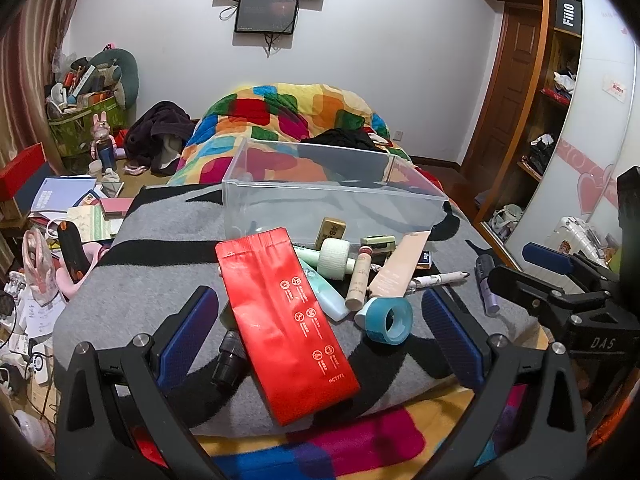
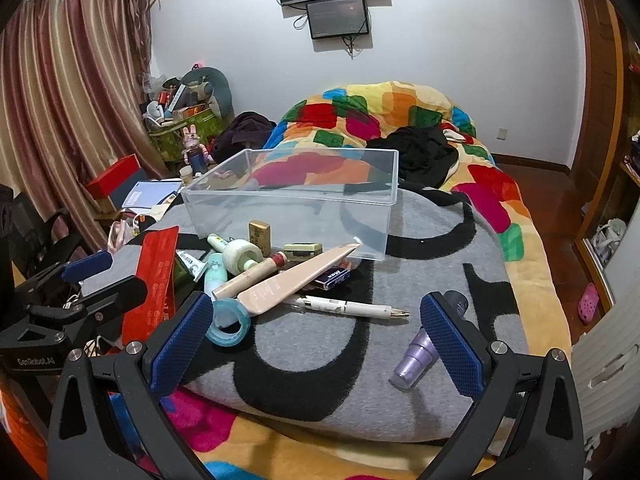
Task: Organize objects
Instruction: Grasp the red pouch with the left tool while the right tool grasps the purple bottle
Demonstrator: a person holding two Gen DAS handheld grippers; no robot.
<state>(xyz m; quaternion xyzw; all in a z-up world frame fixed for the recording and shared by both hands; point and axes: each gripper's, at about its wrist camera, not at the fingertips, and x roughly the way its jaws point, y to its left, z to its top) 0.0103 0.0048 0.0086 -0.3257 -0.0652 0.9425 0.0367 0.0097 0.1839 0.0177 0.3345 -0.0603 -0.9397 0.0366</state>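
Here we hover both grippers, left gripper (image 1: 320, 320) and right gripper (image 2: 316, 336), jaws apart and empty, before the first pick; the red pouch (image 1: 286, 320) lies nearest, the clear bin (image 1: 328, 188) at twelve o'clock awaits it.

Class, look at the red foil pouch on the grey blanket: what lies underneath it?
Under the red foil pouch a black cylinder pokes out on its left, and a pale green bottle on its right. Their covered parts cannot be seen.
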